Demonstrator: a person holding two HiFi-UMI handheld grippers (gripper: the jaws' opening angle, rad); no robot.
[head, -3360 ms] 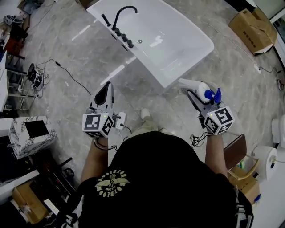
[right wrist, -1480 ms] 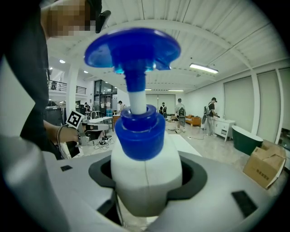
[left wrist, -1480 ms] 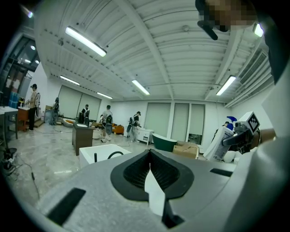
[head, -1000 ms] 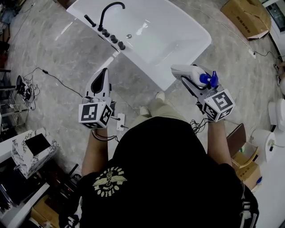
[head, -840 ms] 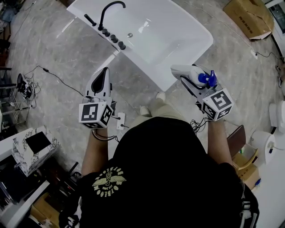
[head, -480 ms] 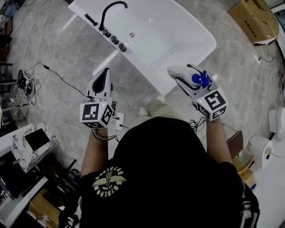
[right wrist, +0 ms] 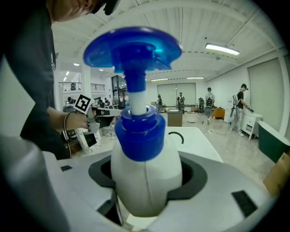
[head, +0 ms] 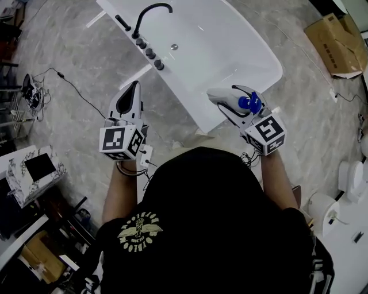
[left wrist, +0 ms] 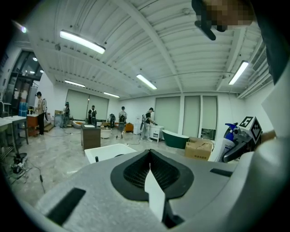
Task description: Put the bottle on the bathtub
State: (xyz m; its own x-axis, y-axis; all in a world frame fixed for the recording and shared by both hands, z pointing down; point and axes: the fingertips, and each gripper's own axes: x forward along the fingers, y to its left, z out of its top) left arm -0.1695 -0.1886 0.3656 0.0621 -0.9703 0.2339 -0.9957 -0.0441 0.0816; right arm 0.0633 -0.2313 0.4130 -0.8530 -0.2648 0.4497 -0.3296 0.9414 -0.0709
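Reaching forward from the person's right side, the right gripper (head: 224,100) points toward the near end of the bathtub (head: 198,112), its tip overlapping the tub's rim as seen from the head view. Its jaws are spread around the lower body of the bottle (right wrist: 145,172) and press it on both sides. The bottle stands upright in that grip, up in the air beside the tub's near end and not resting on the rim. It is smooth white plastic, egg-shaped in the body, with a blue collar, a white stem and a wide blue pump head.

The left gripper (head: 131,95) is held lower and further from the tub, pointing the same way above the floor (head: 75,57). Its jaws are pressed together with nothing between them.

The bathtub is a glossy white oval shell with a curved black faucet (head: 150,10) and a row of black knobs (head: 150,53) along its left rim. The floor is polished grey marble. Black cables (head: 63,80) trail over it on the left, a marbled box (head: 29,172) sits lower left, and a cardboard box (head: 339,43) lies at the upper right. The person's black-shirted shoulders fill the lower part of the head view.
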